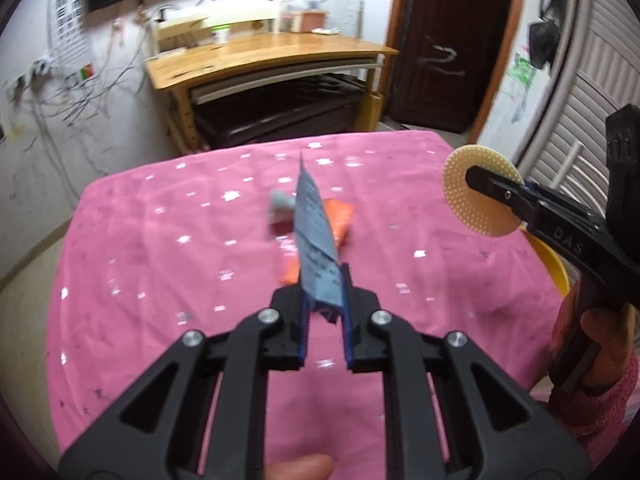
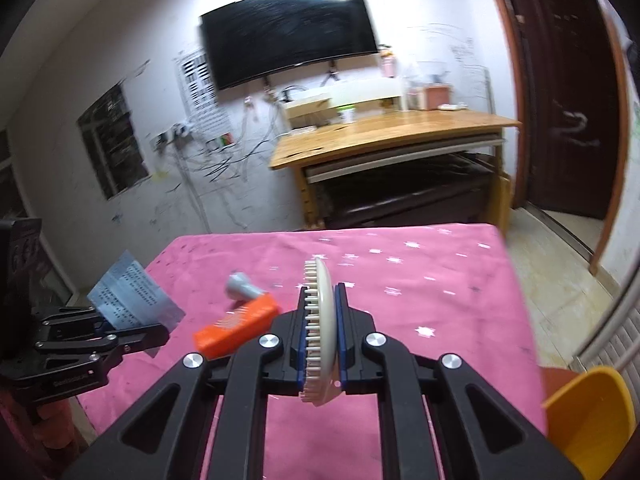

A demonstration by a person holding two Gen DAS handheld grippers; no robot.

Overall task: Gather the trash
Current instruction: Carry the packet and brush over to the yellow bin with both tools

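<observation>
The left hand-held gripper (image 1: 325, 300) points toward 12 o'clock in its own view, its blue-padded fingers (image 1: 349, 320) pinched on the lower edge of a printed paper slip (image 1: 316, 240) that stands up between them. The right hand-held gripper (image 2: 322, 320) also points toward 12 o'clock in its own view, clamped edge-on across a round, cream bristled disc (image 2: 320, 320). In the left wrist view it enters from 3 o'clock, gripped by the person's right hand (image 1: 592, 344) in a pink sleeve.
</observation>
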